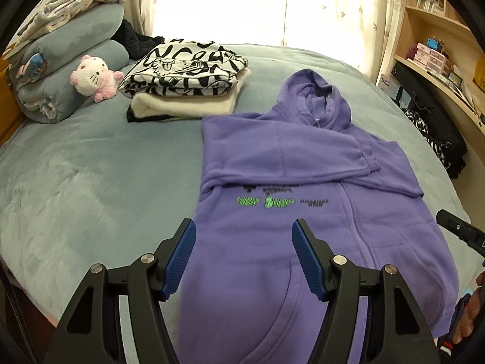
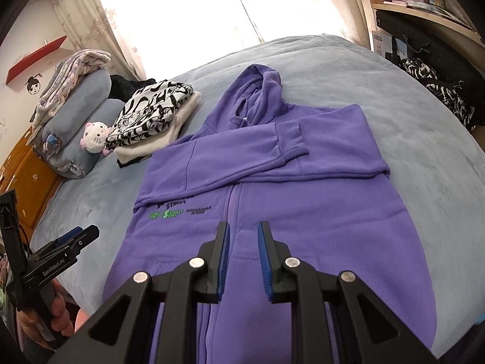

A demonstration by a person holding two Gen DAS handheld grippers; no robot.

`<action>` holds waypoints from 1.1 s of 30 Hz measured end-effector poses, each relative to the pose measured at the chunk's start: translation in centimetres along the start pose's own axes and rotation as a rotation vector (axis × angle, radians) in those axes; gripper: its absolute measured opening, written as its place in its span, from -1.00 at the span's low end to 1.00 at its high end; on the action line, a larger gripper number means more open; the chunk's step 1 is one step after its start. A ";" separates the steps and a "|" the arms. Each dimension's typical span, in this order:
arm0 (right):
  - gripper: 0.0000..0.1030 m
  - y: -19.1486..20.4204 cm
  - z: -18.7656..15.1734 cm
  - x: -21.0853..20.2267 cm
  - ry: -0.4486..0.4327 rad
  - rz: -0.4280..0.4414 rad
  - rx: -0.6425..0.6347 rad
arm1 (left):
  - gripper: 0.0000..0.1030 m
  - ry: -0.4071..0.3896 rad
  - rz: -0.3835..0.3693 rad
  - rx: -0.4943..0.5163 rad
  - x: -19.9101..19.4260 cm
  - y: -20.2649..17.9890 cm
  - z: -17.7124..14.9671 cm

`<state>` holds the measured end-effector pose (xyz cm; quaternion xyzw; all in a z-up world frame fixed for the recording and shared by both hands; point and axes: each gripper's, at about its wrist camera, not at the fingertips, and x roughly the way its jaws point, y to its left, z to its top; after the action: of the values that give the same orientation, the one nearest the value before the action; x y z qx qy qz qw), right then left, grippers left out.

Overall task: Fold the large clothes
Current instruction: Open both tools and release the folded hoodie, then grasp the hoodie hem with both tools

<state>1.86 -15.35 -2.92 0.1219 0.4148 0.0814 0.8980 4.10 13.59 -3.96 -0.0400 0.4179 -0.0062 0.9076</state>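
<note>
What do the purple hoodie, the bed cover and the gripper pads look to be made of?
Purple hoodie: probably fleece, matte and slightly fuzzy, with soft rounded folds. Bed cover: plush, velvety fabric, judging by the brushed light and dark streaks. Left gripper pads: blue, finely ribbed, likely rubber or plastic.

Left wrist view: mounted behind left tongs (image 1: 242,254), looking forward and down over near hem of purple hoodie (image 1: 303,182), close above bed (image 1: 91,166). Right wrist view: behind right tongs (image 2: 242,261), same forward heading, slightly right of first — similar height. Shared ground: hoodie, folded clothes pile (image 1: 188,72), plush cat (image 2: 95,141), curtained window (image 1: 242,3).
</note>
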 end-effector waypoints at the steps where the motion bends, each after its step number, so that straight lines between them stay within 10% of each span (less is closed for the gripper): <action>1: -0.55 0.1 -0.3 -0.3 -0.001 -0.001 -0.004 | 0.25 0.001 0.000 0.000 -0.3 0.4 -0.4; 6: 0.10 -0.4 -2.7 -2.6 -0.040 -0.005 -0.016 | 0.32 0.009 -0.029 -0.005 -1.7 2.1 -3.2; 33: 0.10 -16.3 -13.2 -7.4 0.076 -0.153 0.169 | 0.56 0.196 -0.281 -0.098 2.2 6.8 -14.7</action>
<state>-12.27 -30.77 -10.54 0.1620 0.4622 -0.0180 0.8716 -5.80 19.24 -15.67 -0.1414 0.4946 -0.1164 0.8496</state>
